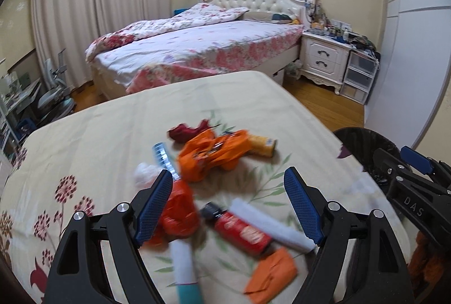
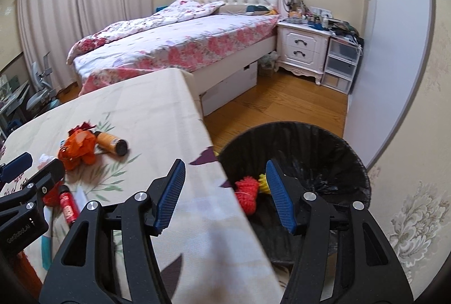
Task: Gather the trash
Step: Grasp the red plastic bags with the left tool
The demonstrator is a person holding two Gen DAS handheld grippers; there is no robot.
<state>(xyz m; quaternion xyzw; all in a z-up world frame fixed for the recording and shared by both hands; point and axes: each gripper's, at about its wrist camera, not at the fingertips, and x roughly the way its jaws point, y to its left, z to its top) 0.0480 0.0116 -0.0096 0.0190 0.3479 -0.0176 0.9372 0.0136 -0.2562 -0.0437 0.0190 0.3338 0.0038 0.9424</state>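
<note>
Lower middle of the left view, your empty, spread left gripper (image 1: 228, 208) frames a crinkly red plastic wrapper (image 1: 177, 208): light and slippery, so pinch its bunched middle.

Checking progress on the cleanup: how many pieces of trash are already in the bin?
2 are visible in the bin: a red mesh piece lying near its left wall, and a yellow piece just right of it, partly behind the right tool's finger. More may be hidden.
</note>
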